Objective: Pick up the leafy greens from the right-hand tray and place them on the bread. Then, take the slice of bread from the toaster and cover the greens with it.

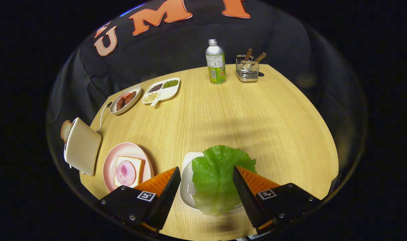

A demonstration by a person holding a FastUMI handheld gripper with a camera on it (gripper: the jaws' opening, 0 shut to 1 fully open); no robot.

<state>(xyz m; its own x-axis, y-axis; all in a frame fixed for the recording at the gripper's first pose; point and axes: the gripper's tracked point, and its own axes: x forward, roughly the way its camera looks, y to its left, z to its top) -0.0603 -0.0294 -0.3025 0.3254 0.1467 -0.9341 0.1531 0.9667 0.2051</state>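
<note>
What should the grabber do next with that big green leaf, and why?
Probably squeeze shut on the lettuce leaf. The gripper is open, its fingers on either side of the leaf, which lies on the white tray and isn't gripped yet. Once held, it can go to the ham-topped bread on the pink plate beside it.

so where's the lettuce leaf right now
In the gripper view the lettuce leaf lies on the white tray, between the open tool's fingers, to the right of the pink plate with bread.
</note>
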